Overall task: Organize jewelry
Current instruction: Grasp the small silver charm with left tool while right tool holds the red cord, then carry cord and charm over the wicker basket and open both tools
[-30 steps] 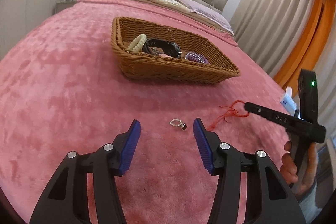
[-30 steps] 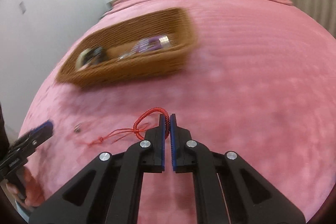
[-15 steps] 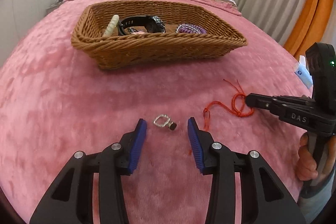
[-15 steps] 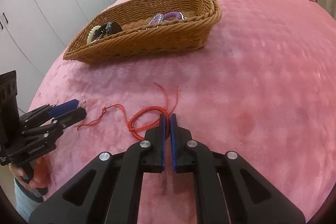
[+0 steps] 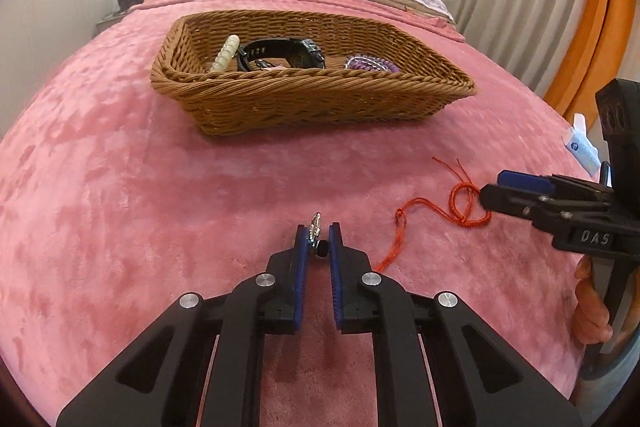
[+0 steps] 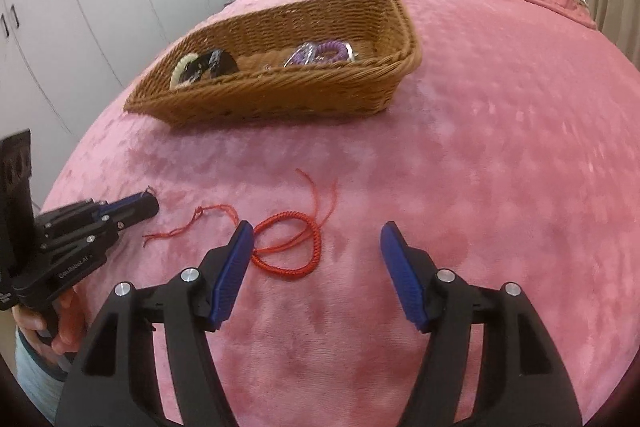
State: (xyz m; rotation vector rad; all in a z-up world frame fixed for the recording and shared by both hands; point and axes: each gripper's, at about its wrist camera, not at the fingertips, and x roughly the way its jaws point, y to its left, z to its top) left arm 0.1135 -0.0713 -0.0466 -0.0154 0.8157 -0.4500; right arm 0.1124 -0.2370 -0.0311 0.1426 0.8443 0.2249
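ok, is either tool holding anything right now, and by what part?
Left tool is shut on the small silver ring, pinching its lower end near the dark stone. Right tool is open, empty; the red cord bracelet lies on the blanket.

Both wrist views look low and close across the bedspread (image 5: 120, 187), sharing the basket (image 5: 312, 107).

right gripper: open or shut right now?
Open. In its own wrist view the right gripper has its blue pads spread wide, and the red cord bracelet lies loose on the pink blanket between them.
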